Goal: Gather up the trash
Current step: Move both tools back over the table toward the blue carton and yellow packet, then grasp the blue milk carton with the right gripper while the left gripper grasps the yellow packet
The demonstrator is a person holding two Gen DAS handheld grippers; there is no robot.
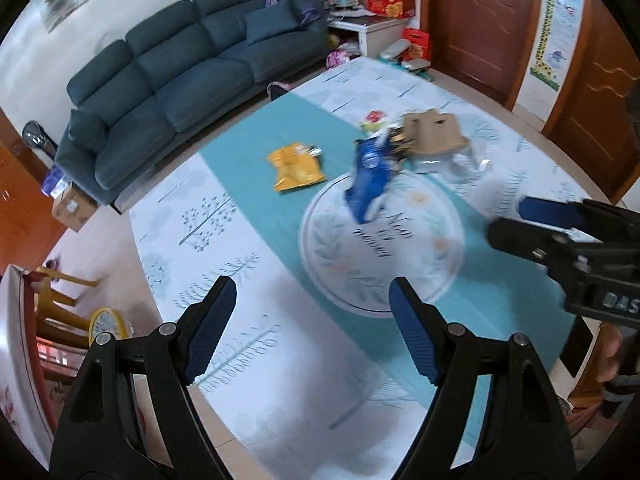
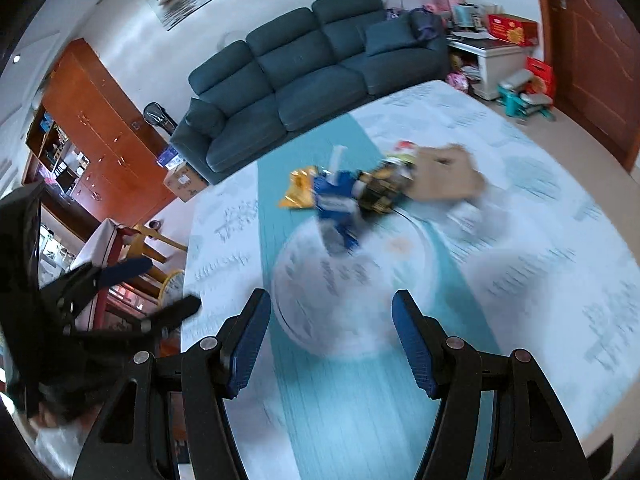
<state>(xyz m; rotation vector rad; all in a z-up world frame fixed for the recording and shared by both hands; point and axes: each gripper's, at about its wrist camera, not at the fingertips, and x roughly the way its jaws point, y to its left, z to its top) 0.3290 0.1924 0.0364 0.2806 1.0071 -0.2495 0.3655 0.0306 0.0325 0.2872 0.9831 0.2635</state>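
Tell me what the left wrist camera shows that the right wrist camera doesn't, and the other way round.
Only the left view: a second wooden door at the right edge. Only the right view: the tall wooden cabinet. Both: the sofa, the mat, the yellow snack bag, blue packet, cardboard piece, and both grippers, left gripper and right gripper, open and empty.

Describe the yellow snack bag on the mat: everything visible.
The yellow snack bag is a crinkled, glossy foil-like packet, orange-yellow with pale print too blurred to read. It lies flat on the teal stripe of the floor mat, its opened end, showing silvery lining, towards the blue bag. In the left wrist view it sits apart from the blue bag; in the right wrist view the two overlap, so contact is unclear. Neither gripper touches it.
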